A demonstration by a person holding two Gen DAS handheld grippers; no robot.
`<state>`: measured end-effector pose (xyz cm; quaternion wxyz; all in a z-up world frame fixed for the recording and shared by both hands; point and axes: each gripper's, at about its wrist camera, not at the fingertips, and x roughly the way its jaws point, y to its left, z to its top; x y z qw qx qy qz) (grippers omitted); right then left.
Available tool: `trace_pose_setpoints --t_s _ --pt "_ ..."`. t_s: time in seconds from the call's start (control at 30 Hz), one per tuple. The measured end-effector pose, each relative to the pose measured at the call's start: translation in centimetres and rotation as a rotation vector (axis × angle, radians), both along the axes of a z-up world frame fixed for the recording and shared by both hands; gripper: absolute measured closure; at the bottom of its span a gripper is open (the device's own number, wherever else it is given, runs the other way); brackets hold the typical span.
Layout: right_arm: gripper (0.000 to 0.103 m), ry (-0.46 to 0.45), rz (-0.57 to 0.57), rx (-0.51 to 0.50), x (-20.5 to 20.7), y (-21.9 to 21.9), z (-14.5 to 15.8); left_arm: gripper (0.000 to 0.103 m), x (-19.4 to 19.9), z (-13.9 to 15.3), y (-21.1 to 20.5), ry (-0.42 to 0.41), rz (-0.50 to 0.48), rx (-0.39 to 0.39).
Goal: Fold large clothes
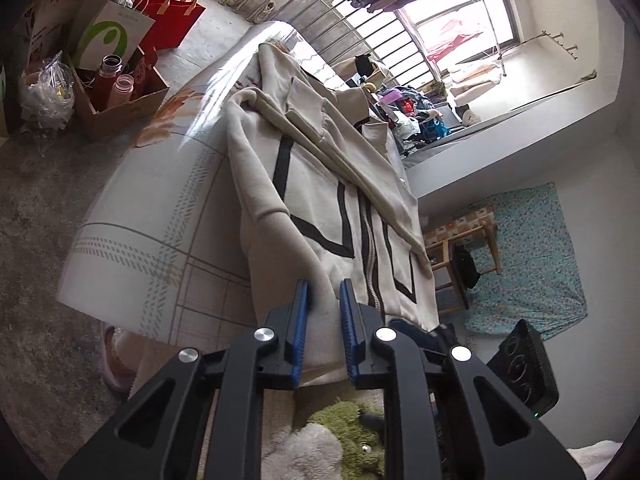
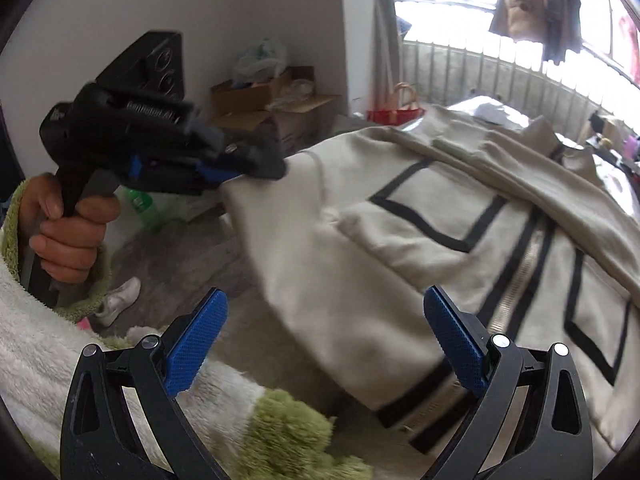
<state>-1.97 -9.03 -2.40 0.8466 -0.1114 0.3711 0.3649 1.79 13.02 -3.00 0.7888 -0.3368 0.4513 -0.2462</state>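
A large cream jacket (image 1: 320,184) with black stripes and a front zipper lies spread on a bed (image 1: 160,216); it also shows in the right wrist view (image 2: 440,216). Its sleeves are folded across the chest. My left gripper (image 1: 323,292) is shut on the jacket's lower left hem and holds it lifted. The right wrist view shows that left gripper (image 2: 244,168) pinching the fabric edge. My right gripper (image 2: 326,320) is open and empty, just above the jacket's bottom hem near the zipper.
Paper bags (image 1: 120,28) and a cardboard box of bottles (image 1: 116,92) stand on the floor beyond the bed. A window with bars (image 1: 360,20) is at the back. A black device (image 1: 524,368) sits low right. A fluffy green-white sleeve (image 2: 80,352) covers the person's arm.
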Motion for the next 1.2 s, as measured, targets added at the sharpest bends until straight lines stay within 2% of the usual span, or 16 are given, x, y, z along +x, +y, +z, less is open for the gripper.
trace_pose_setpoints --t_s 0.07,0.17,0.27,0.33,0.37,0.43,0.47,0.5,0.57,0.8,0.87,0.9,1.0,1.1,1.13,1.2 --pt "0.014 0.014 0.046 0.016 0.1 1.6 -0.3 0.088 0.2 0.3 -0.2 -0.002 -0.001 -0.012" --pt "0.029 0.020 0.065 -0.011 0.5 3.4 -1.1 0.088 0.4 0.2 -0.2 0.005 -0.002 -0.039" --pt "0.053 0.022 0.042 -0.052 1.0 4.2 -2.0 0.088 0.4 0.2 -0.2 0.009 -0.001 -0.049" --pt "0.085 0.036 0.028 -0.065 1.1 4.4 -2.7 0.088 0.3 0.3 0.0 0.012 0.002 -0.049" --pt "0.092 0.050 0.026 -0.058 1.2 4.4 -2.9 0.088 0.2 0.4 0.0 0.012 0.004 -0.045" --pt "0.097 0.046 0.013 -0.043 1.0 4.1 -2.7 0.087 0.2 0.4 0.1 0.018 0.000 -0.042" --pt "0.098 0.036 0.009 -0.043 0.9 4.0 -2.6 0.081 0.3 0.3 0.1 0.025 -0.001 -0.044" --pt "0.098 0.026 0.006 -0.043 0.7 3.9 -2.5 0.071 0.3 0.2 0.2 0.038 -0.001 -0.042" --pt "0.099 0.012 0.003 -0.044 0.5 3.9 -2.3 0.064 0.4 -0.1 0.0 0.067 -0.002 -0.027" --pt "0.099 -0.025 0.014 -0.069 -0.3 4.4 -2.4 0.061 0.8 -2.3 -0.9 0.163 -0.006 0.023" --pt "0.099 -0.023 0.013 -0.062 -0.1 4.2 -2.3 0.065 0.8 -2.8 -1.3 0.173 -0.001 0.056" --pt "0.099 -0.022 0.010 -0.056 -0.1 4.0 -2.2 0.078 0.7 -2.9 -1.4 0.169 0.001 0.073" --pt "0.093 0.003 0.000 -0.026 0.0 3.0 -1.8 0.092 0.6 -2.6 -2.0 0.136 -0.004 0.146" --pt "0.063 0.015 -0.054 0.002 -0.3 0.5 -0.9 0.094 0.3 -2.0 -2.9 0.081 -0.014 0.262" --pt "0.058 0.012 -0.090 0.007 -0.3 -0.7 -0.5 0.094 0.2 -1.8 -3.4 0.065 -0.023 0.316" --pt "0.054 0.035 -0.179 0.017 -0.5 -4.0 0.0 0.094 -0.1 -1.7 -4.6 0.029 -0.041 0.445"
